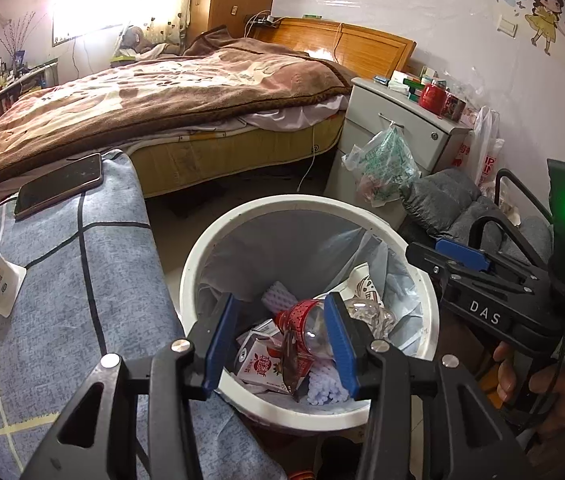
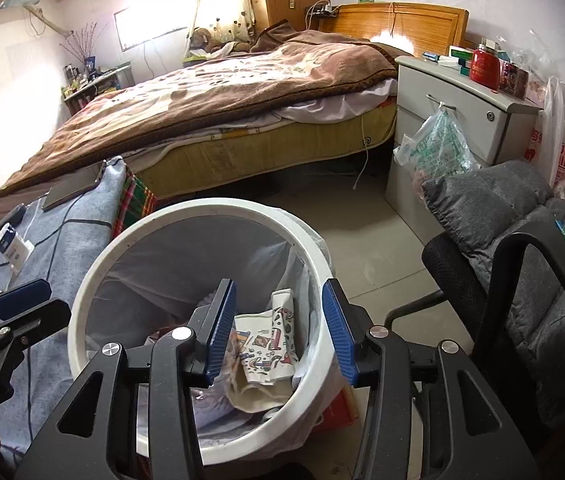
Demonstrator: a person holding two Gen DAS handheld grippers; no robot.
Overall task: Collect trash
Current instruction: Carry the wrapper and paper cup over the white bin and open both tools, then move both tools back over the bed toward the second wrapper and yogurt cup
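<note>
Both tongs — left tongs, right tongs — spread, empty, over the white bin; withdraw straight upward — clear of the liner.

We read "DAS" in white letters on the black body of the right gripper, seen from the left wrist. The red-and-white carton in the bin bears Chinese characters we cannot make out; other labels are too small.
</note>
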